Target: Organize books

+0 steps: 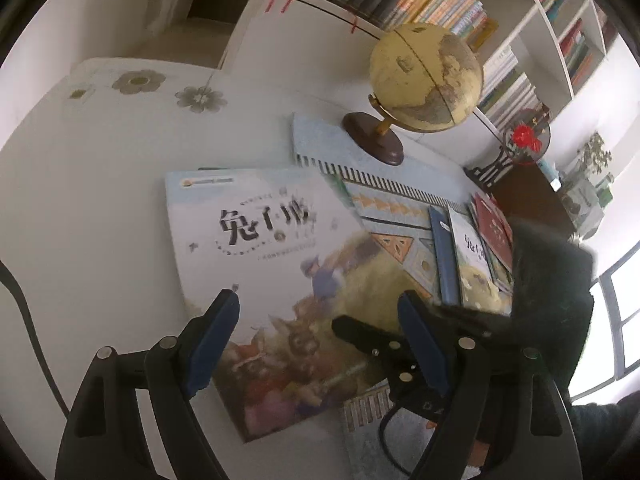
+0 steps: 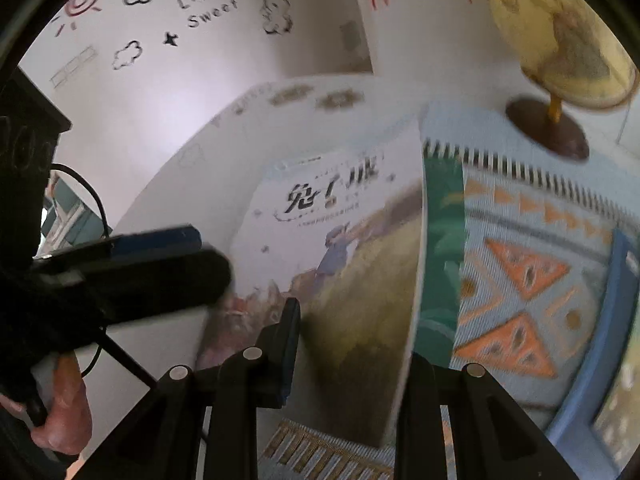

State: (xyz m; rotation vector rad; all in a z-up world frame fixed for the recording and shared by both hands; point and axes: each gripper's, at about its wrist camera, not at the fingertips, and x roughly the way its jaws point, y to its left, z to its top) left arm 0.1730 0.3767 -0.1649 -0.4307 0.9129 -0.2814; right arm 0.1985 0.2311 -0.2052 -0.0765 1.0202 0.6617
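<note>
Left wrist view: the left gripper [image 1: 318, 320] is open above the big picture book [image 1: 256, 264] on the white table [image 1: 100, 200]. It looks set to help carry it to the stack [image 1: 476, 248] at three o'clock.

Right wrist view: the right gripper [image 2: 354, 344] is clamped on the book's near edge, at six o'clock.

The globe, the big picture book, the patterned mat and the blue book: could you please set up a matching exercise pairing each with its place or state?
Things:
1. globe
2. big picture book
3. patterned mat
4. blue book

Places:
A. spread flat on the white table
B. standing on the mat's far corner
C. lying partly on the mat, partly on the table
D. in the row of books at the mat's right end

Pairs: 1-B, 2-C, 3-A, 4-D
</note>
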